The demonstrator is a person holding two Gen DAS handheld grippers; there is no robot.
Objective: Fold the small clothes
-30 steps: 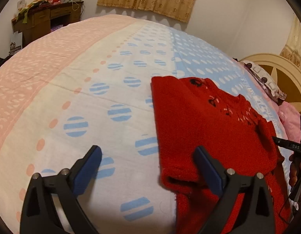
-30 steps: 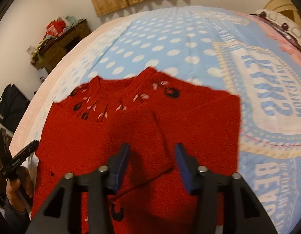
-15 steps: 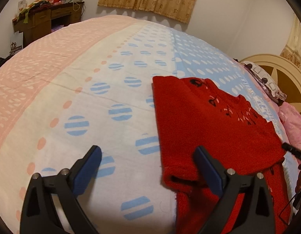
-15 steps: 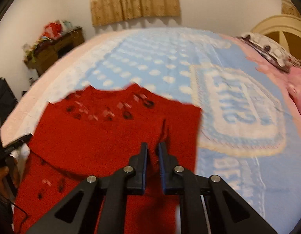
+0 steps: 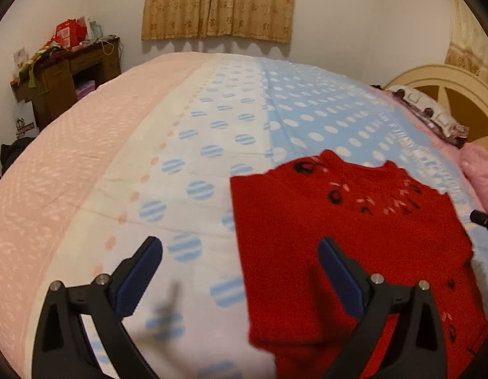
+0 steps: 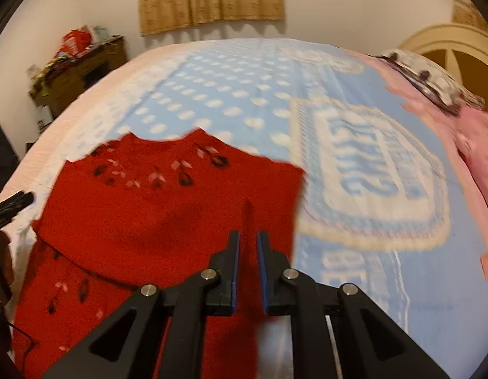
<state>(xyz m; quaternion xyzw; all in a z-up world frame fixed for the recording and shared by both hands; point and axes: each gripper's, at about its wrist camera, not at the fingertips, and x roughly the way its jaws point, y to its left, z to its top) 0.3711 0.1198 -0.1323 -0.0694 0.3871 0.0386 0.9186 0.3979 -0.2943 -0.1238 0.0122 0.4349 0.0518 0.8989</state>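
The right gripper pinches a fold of the red sweater lying on the bed, while the left gripper hangs spread wide and empty, its view alone showing the bedspread's pink stripe.

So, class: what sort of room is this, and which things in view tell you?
Most likely a bedroom: a bed under a dotted bedspread fills the view, with a curved headboard and pillow at one end and a cluttered wooden desk by the wall.

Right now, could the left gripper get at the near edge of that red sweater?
Probably yes: the left gripper is open, and the red sweater edge lies uncovered on the bedsheet between its fingers.
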